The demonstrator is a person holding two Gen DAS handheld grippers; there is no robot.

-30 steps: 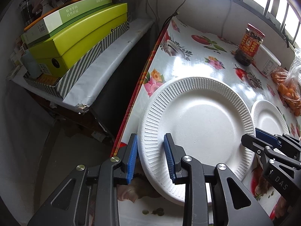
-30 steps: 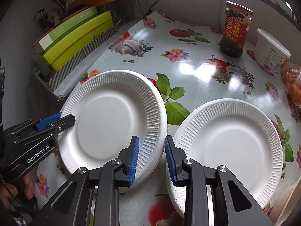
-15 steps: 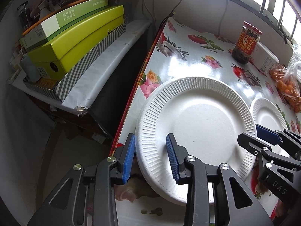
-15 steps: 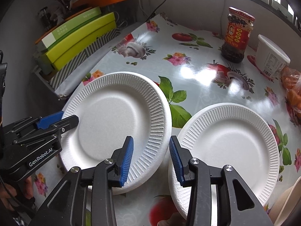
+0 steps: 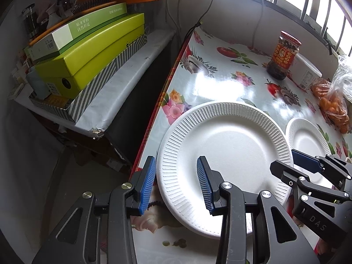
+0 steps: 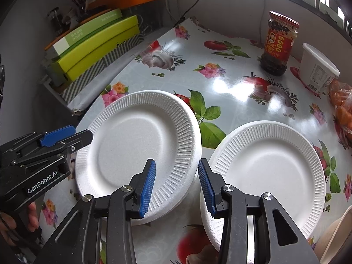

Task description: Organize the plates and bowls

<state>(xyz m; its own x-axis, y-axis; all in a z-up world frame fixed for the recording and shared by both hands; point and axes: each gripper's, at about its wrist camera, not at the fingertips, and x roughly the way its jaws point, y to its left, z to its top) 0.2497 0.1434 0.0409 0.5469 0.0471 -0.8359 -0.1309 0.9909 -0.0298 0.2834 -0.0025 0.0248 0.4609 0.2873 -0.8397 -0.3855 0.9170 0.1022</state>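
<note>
Two white foam plates lie side by side on the flowered tablecloth: the left plate (image 5: 226, 145) (image 6: 136, 145) near the table's left edge, the right plate (image 5: 308, 138) (image 6: 270, 171) beside it. My left gripper (image 5: 176, 165) (image 6: 66, 136) straddles the left plate's near-left rim. Its jaws are opening and the pads do not press on the rim. My right gripper (image 6: 177, 165) (image 5: 297, 160) stands open over the seam between the plates, one finger above each plate's rim, gripping nothing.
At the back stand a red-labelled sauce jar (image 6: 278, 46) and a white tub (image 6: 316, 68); a bag of oranges (image 5: 334, 107) lies at the right. Green boxes (image 5: 88, 50) are stacked on a shelf left of the table edge (image 5: 162, 94). A cream rim (image 6: 336, 233) shows at the lower right.
Both grippers' jaws have spread wider. The left gripper has let go of the left plate's rim. The plates have not shifted.
</note>
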